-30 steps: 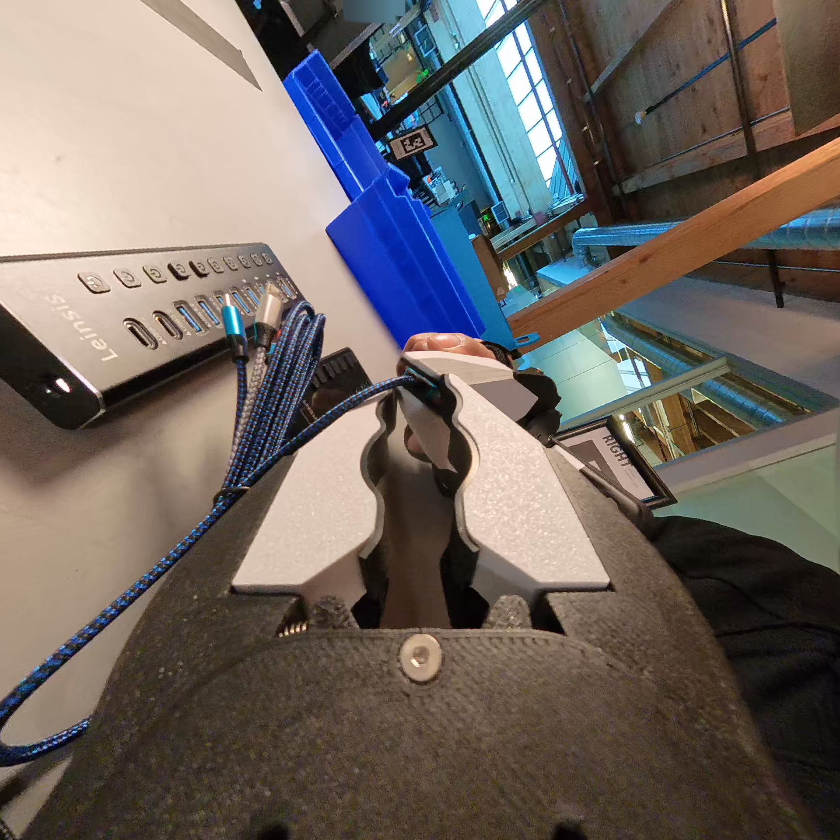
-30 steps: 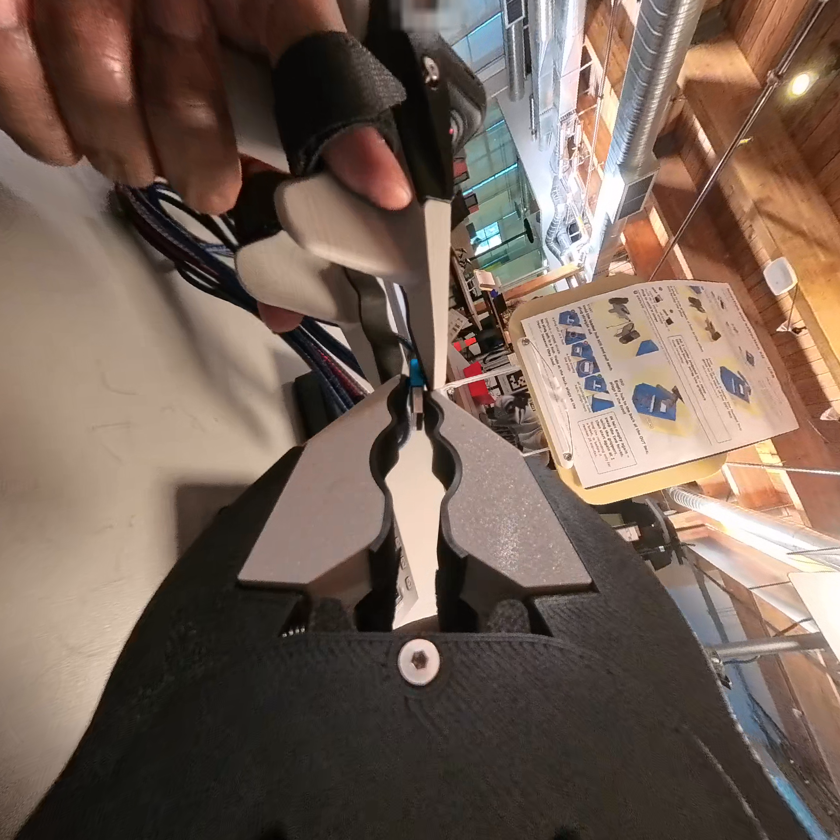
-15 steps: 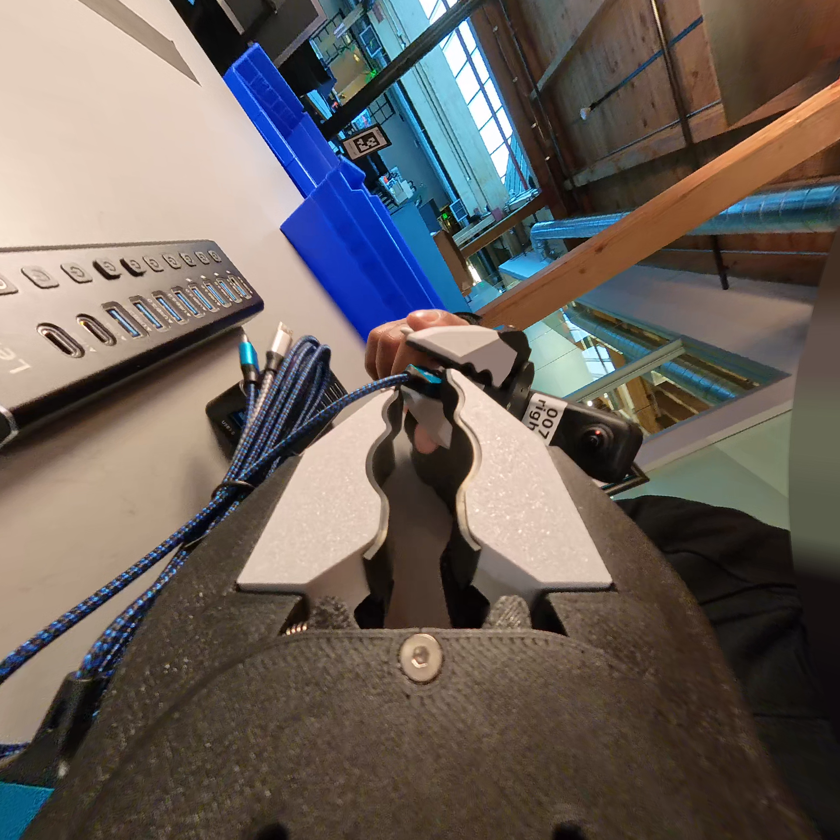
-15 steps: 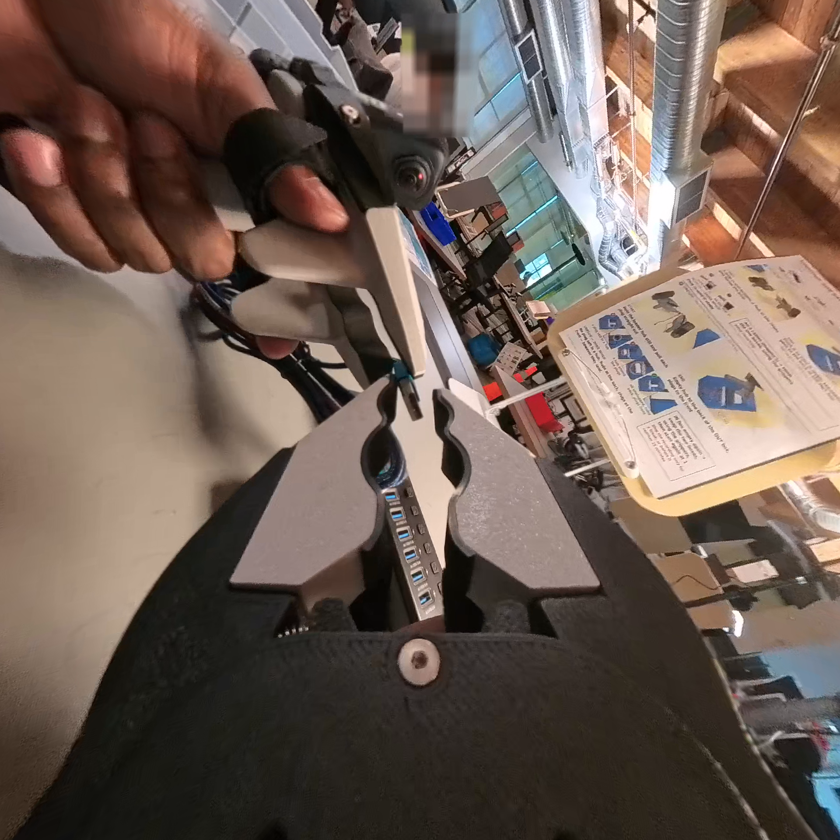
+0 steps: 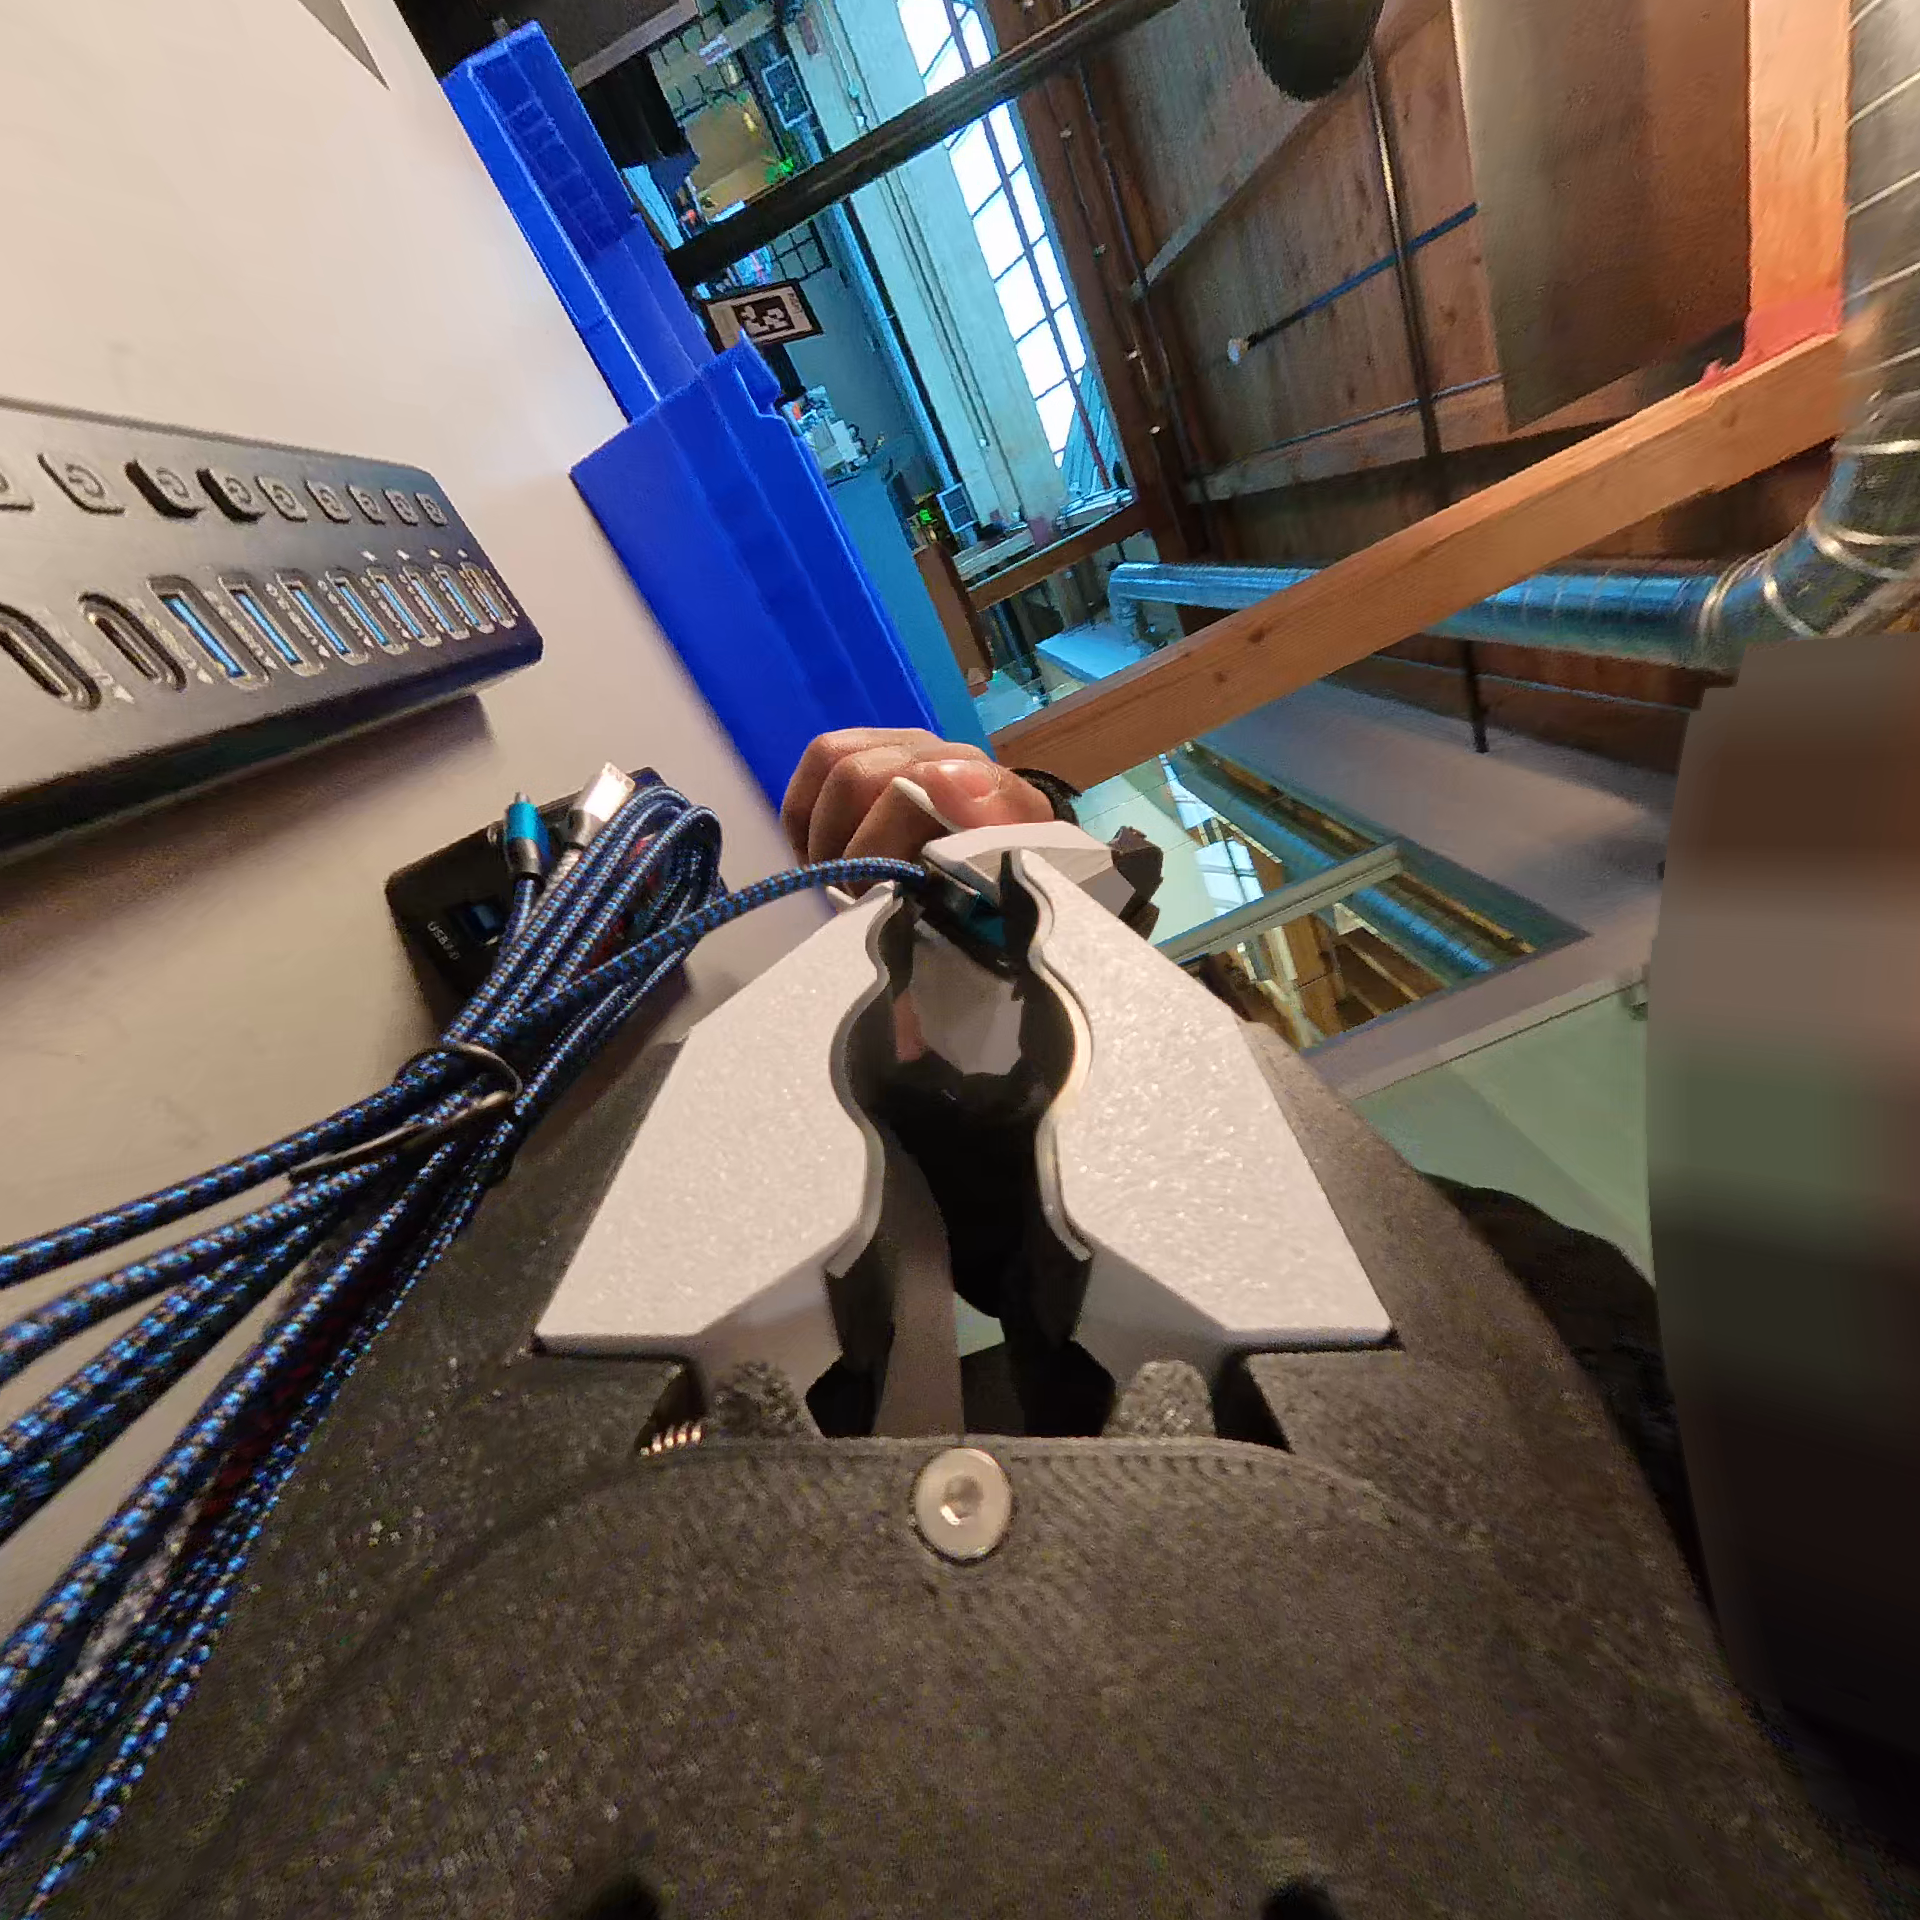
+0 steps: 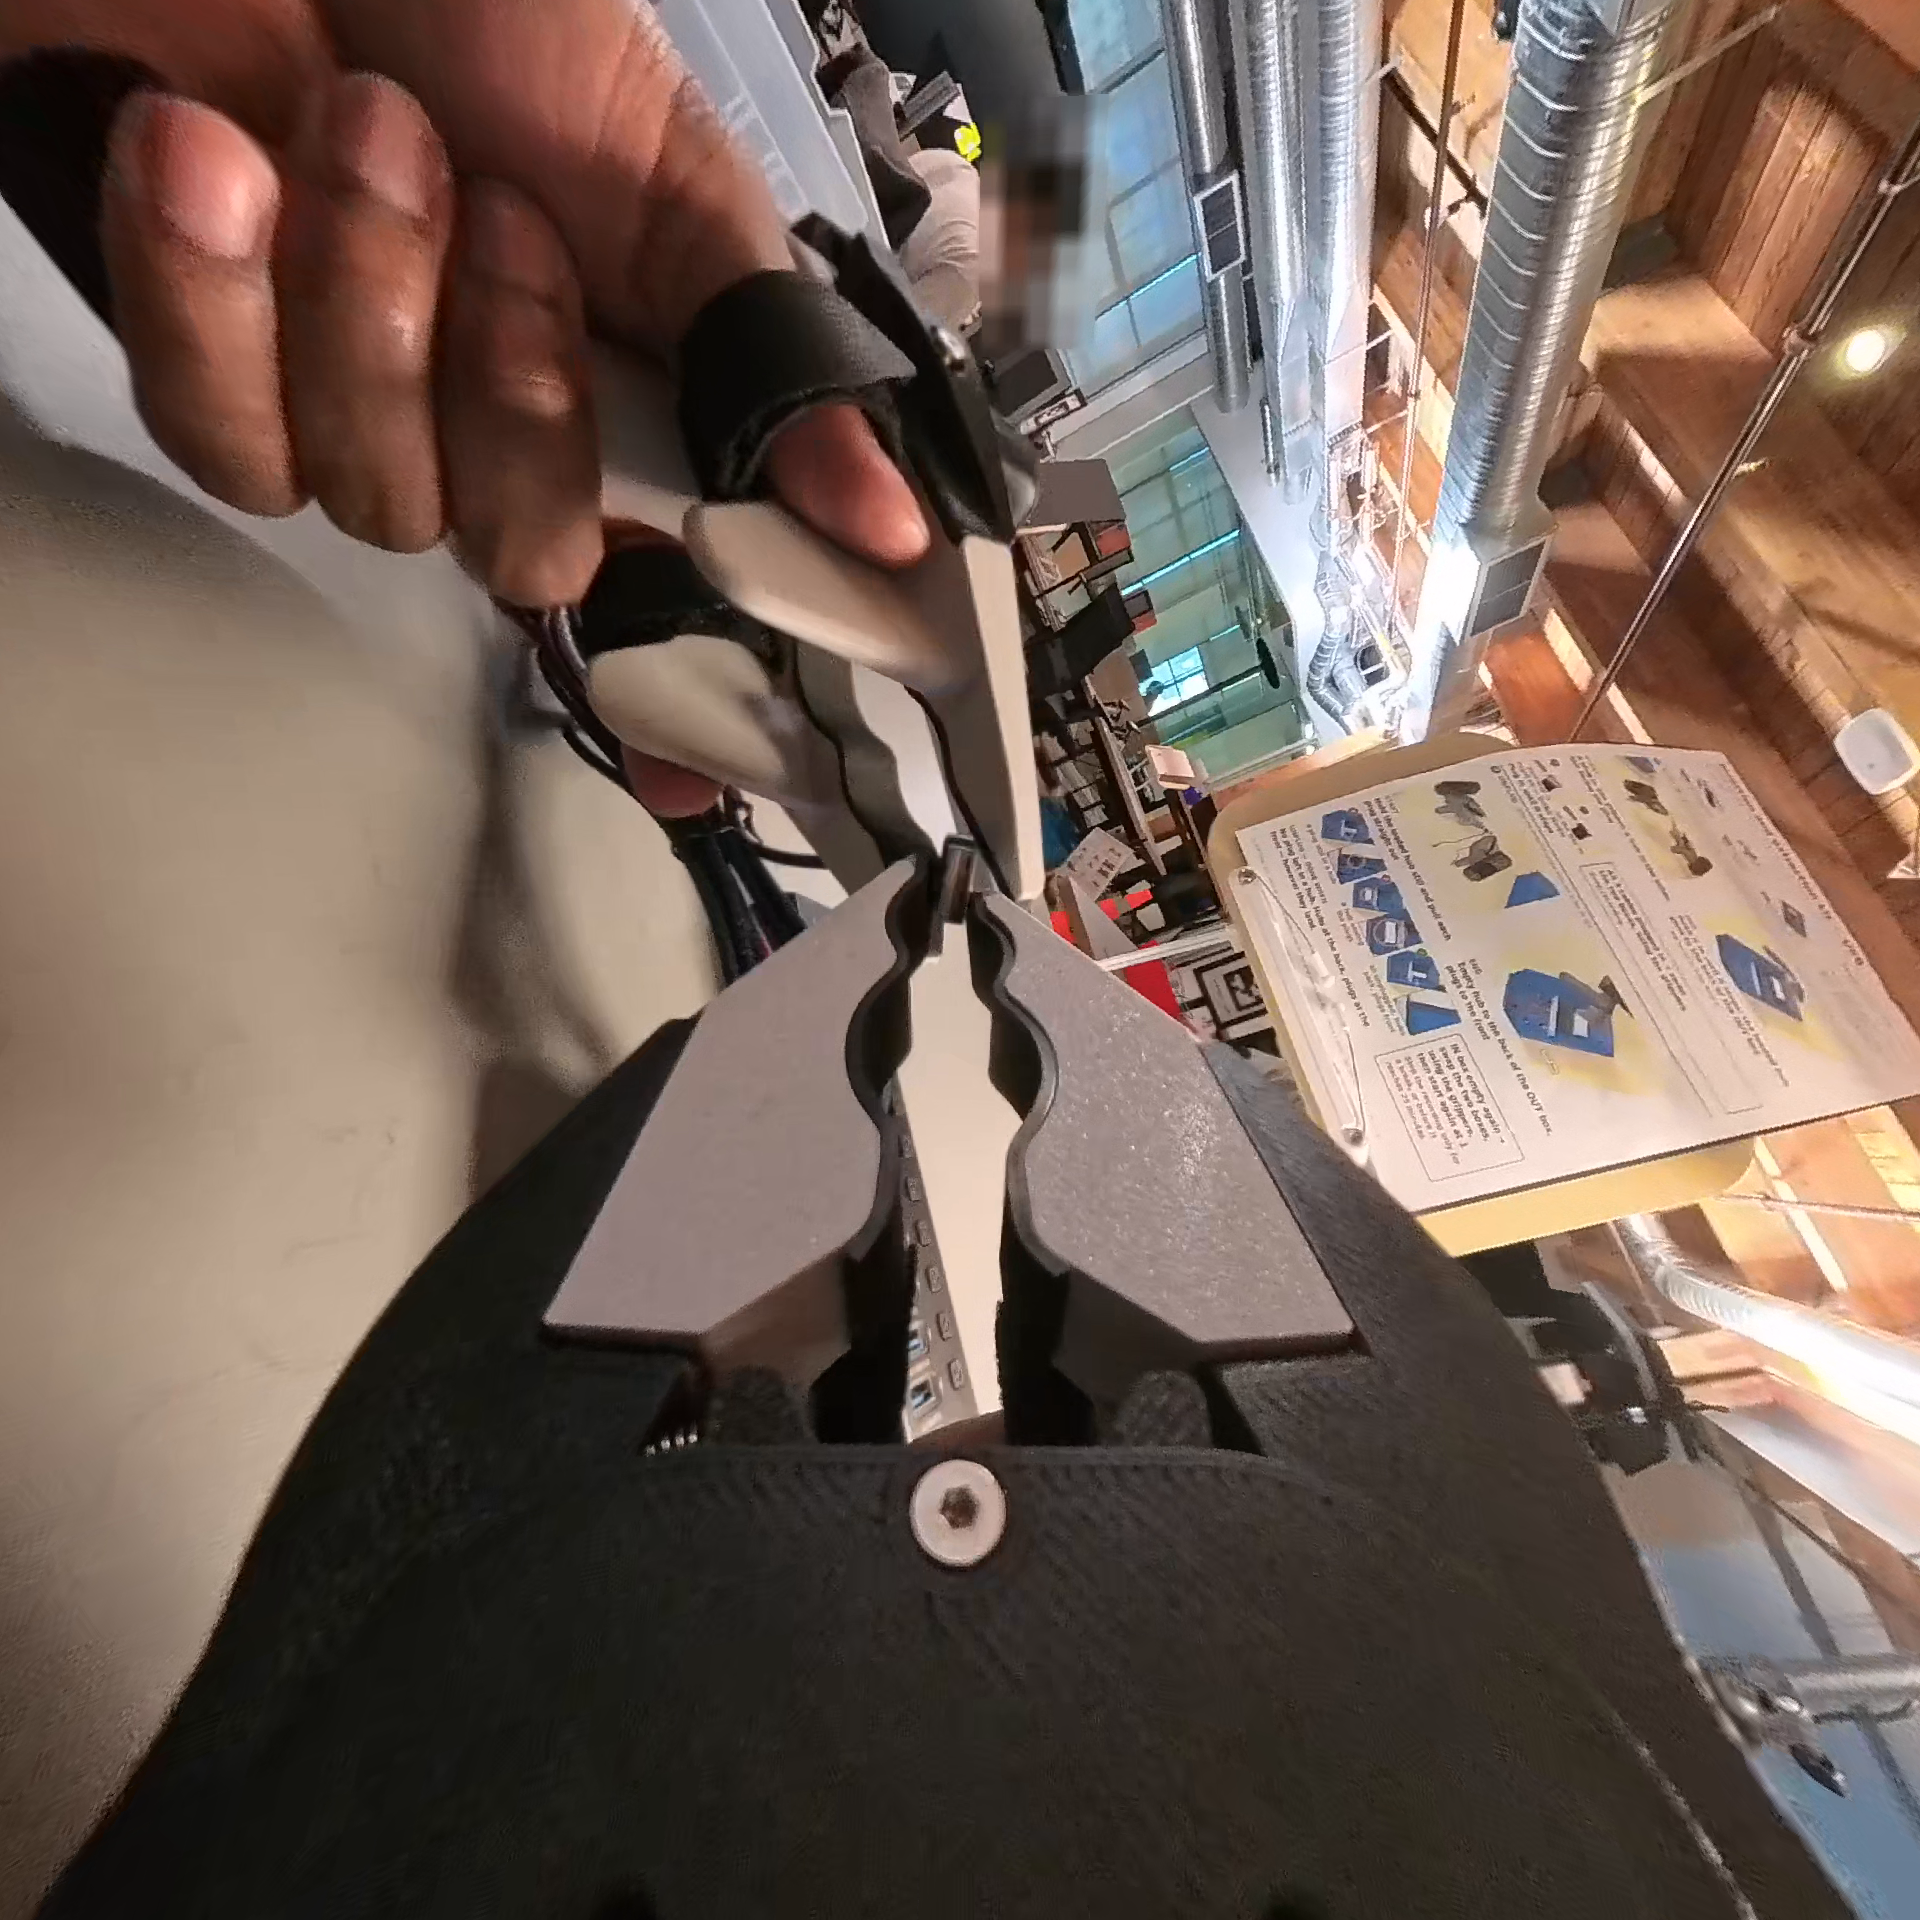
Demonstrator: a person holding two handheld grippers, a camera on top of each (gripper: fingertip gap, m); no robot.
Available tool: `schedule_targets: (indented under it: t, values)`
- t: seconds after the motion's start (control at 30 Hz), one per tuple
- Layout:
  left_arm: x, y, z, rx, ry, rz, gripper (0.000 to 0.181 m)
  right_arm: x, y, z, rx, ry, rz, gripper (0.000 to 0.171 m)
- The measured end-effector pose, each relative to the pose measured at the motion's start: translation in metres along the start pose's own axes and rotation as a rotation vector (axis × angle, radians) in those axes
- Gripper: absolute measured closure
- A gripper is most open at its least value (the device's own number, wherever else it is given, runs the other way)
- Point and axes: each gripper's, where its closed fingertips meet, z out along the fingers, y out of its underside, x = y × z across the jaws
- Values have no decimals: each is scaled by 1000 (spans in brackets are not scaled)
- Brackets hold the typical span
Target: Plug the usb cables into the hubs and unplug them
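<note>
My left gripper (image 5: 966, 899) is shut on the blue-collared plug end of a blue braided USB cable (image 5: 790, 894), held above the table. My right gripper (image 6: 948, 902) meets it tip to tip and is closed on the metal end of the same plug (image 6: 954, 894); its grey fingers (image 5: 997, 847) show just beyond mine in the left wrist view. A long black hub (image 5: 260, 603) with a row of ports lies at the left; it also shows between the right fingers (image 6: 930, 1278). A small black hub (image 5: 447, 925) lies under the cable bundle (image 5: 468, 1081).
Two loose plugs (image 5: 566, 816) of the tied bundle rest on the small hub. Blue plastic bins (image 5: 727, 520) stand behind the hubs. A person's hand (image 6: 416, 312) holds the left gripper. An illustrated instruction board (image 6: 1558, 987) stands at the right.
Half a second ago the right gripper was open beside the plug; now it has closed on it again. The left gripper still holds the cable end and has shifted away from the long hub.
</note>
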Motion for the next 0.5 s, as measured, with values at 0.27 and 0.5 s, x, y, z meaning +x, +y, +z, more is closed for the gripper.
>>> schedule_targets:
  t: [0.27, 0.5]
  values:
    - [4, 5, 5, 81, -14, 36, 163, -3, -4, -11, 66, -106, 136, 161]
    - [-4, 5, 1, 128, -70, 70, 163, -24, -2, -11, 50, -221, 162, 134]
